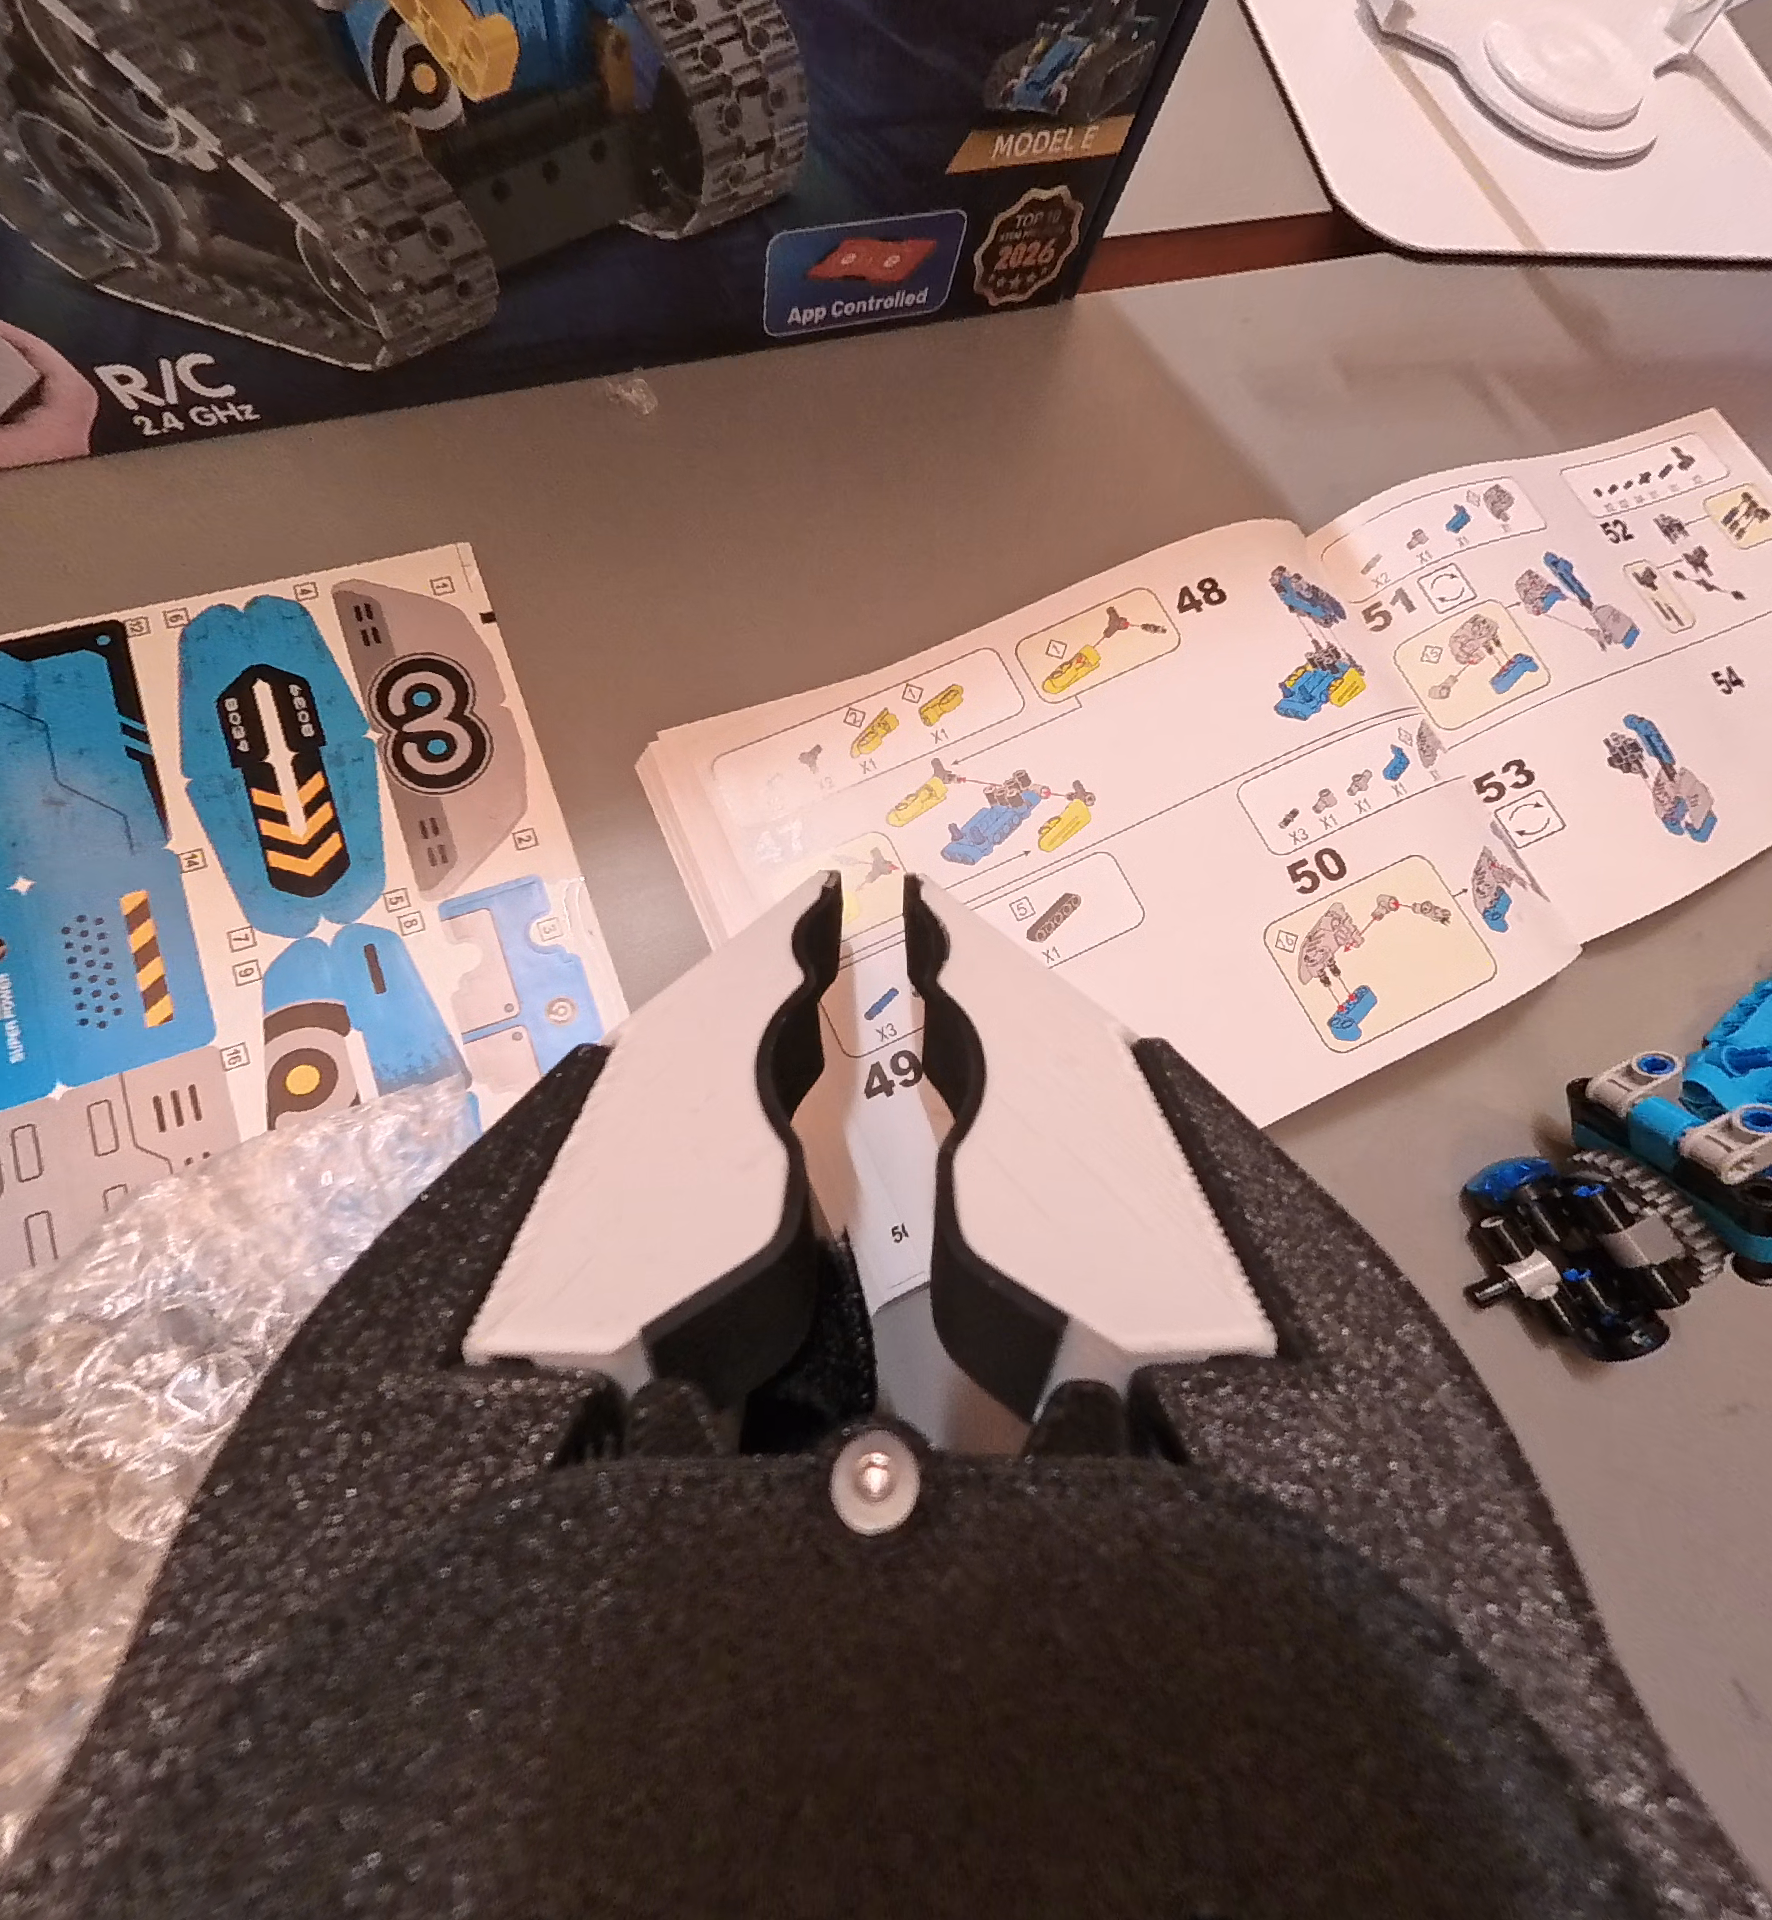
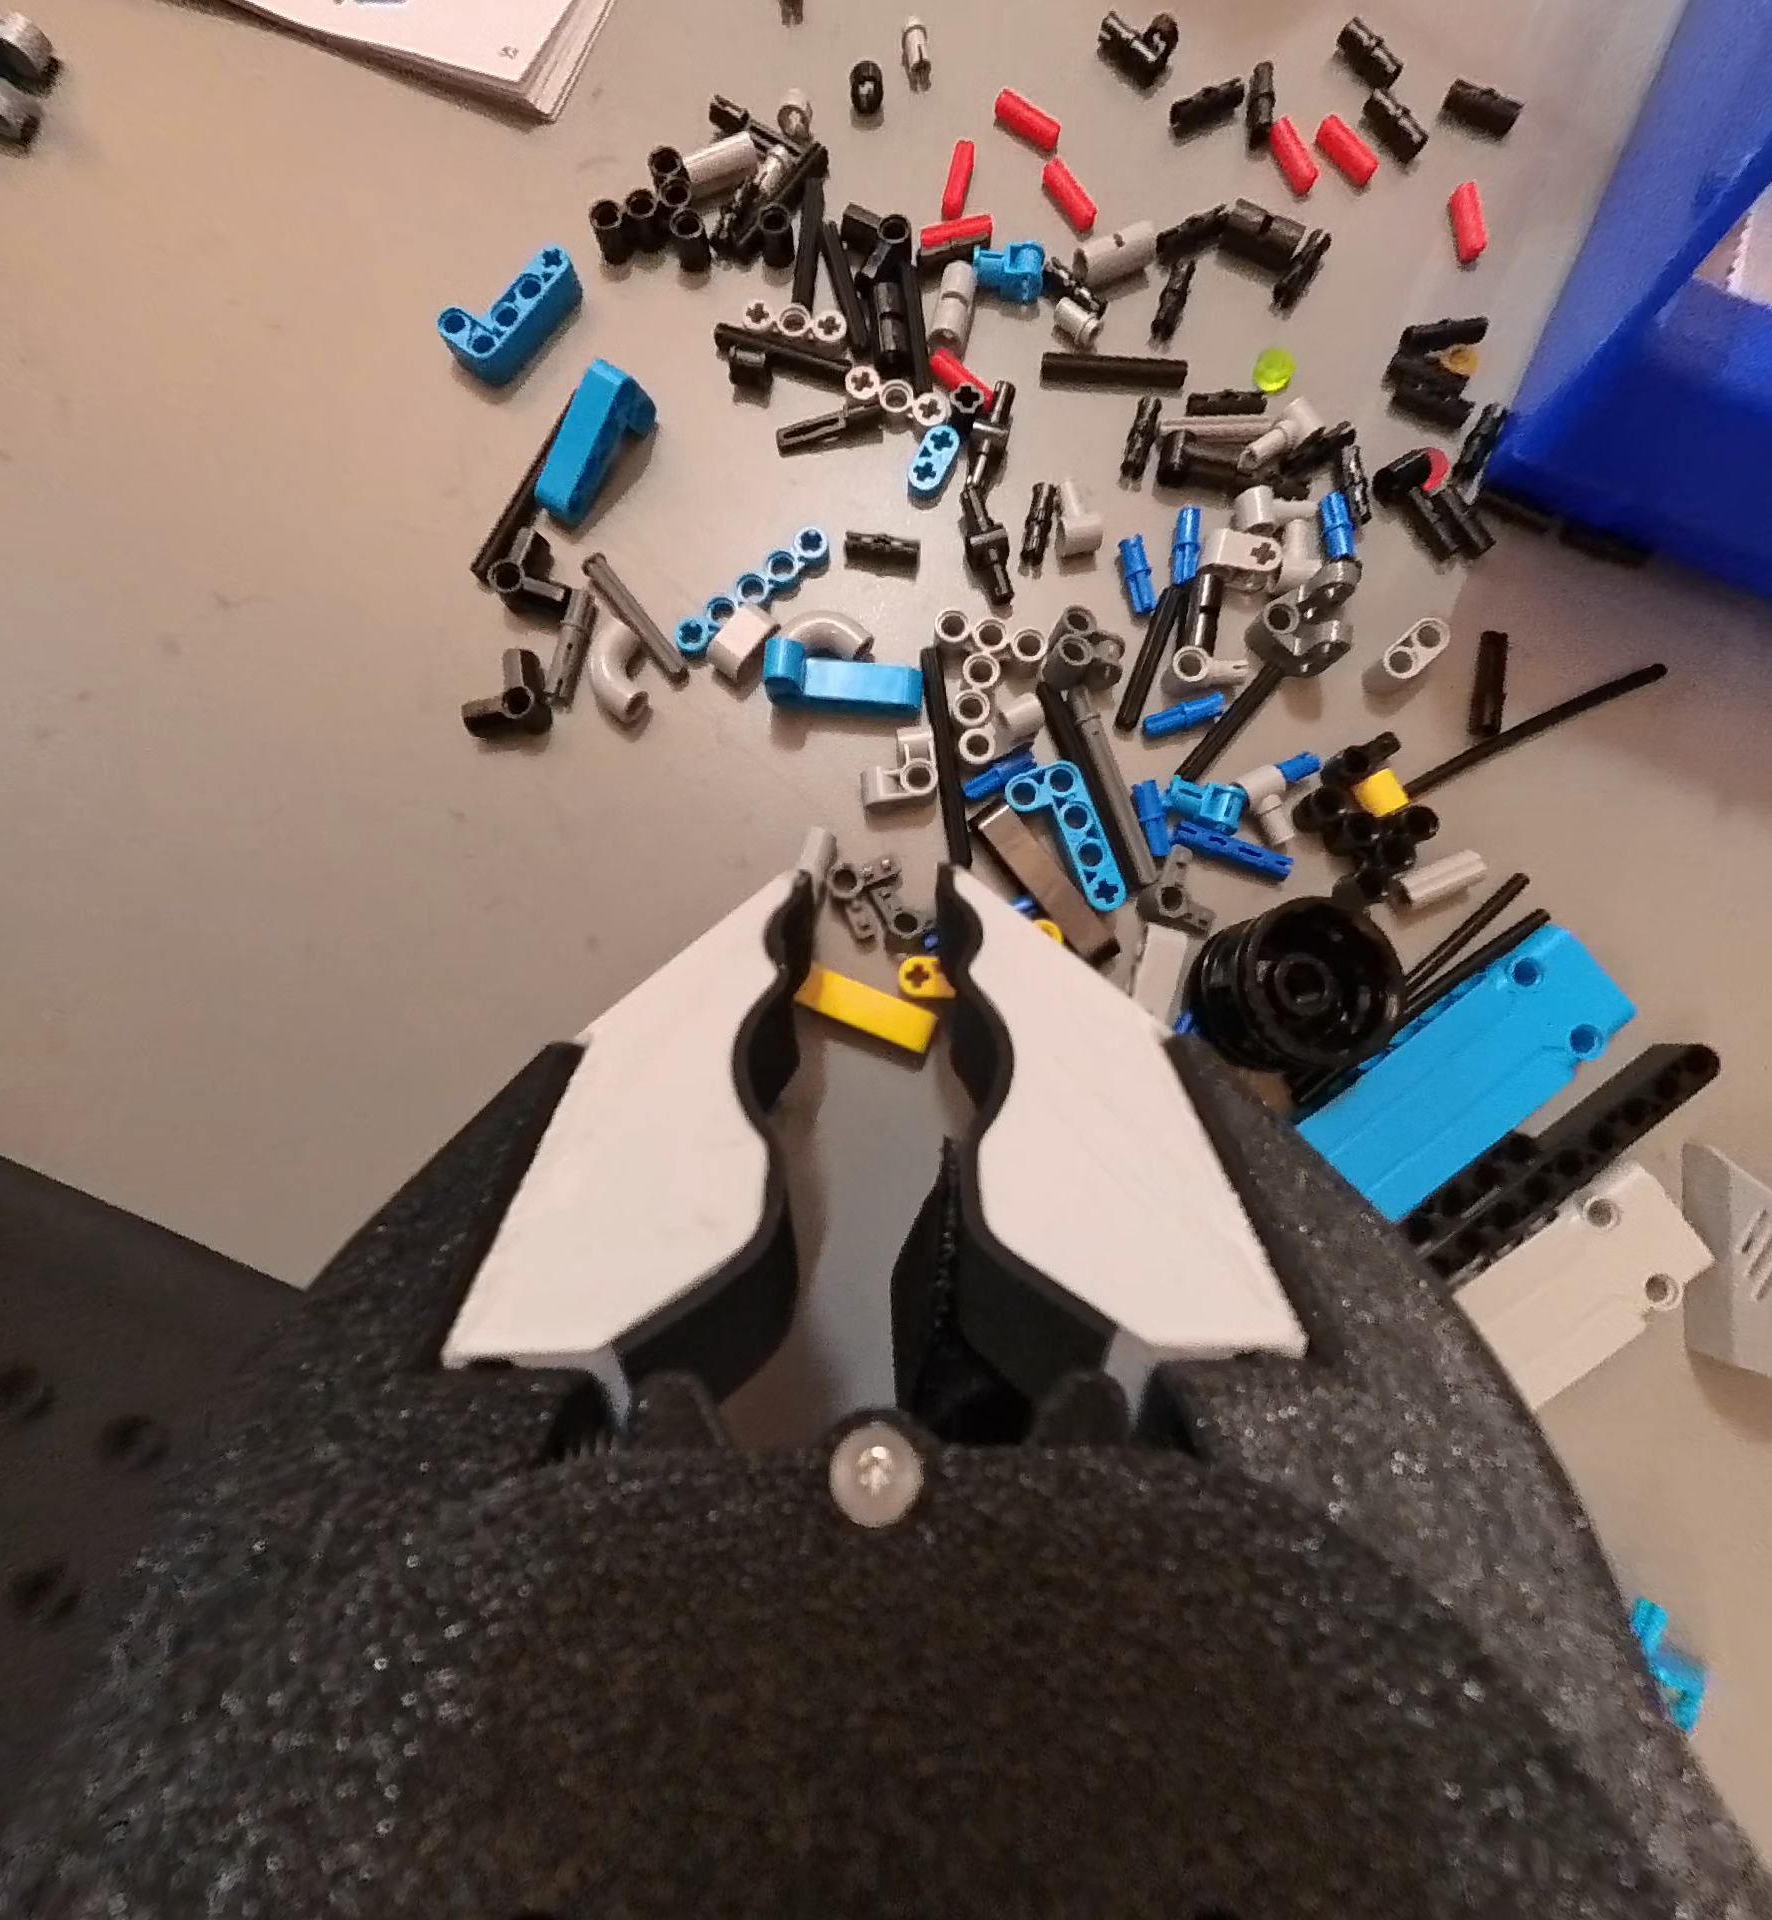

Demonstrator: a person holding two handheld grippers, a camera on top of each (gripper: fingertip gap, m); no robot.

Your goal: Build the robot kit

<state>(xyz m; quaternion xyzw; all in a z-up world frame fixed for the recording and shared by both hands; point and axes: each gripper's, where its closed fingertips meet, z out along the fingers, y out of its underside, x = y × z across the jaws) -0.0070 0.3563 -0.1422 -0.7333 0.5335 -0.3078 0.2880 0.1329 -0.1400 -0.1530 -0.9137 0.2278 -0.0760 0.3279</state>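
Observation:
My left gripper (image 1: 871,883) is open by a narrow gap and empty. It hovers over the lower left corner of an open instruction booklet (image 1: 1225,748) on the grey table. A partly built blue and black brick model (image 1: 1651,1174) lies to its right. My right gripper (image 2: 877,878) is open and empty above a spread of small building parts (image 2: 1017,468). A yellow beam (image 2: 866,1003) lies on the table between its fingers, and a small grey connector (image 2: 871,894) sits at the tips. A black wheel (image 2: 1297,987) lies just right of the right finger.
A sticker sheet (image 1: 186,831) and bubble wrap (image 1: 82,1351) lie left of the booklet. The kit's box (image 1: 497,208) stands behind, with a white stand base (image 1: 1557,104) at top right. A blue bin (image 2: 1713,364) stands at right. A blue panel (image 2: 1464,1070) and white panels (image 2: 1588,1278) lie nearby. Some 50 cm of space lies between my two pairs of fingers. To the black wheel (image 2: 1297,987): right tips about 6 cm, left tips about 60 cm.

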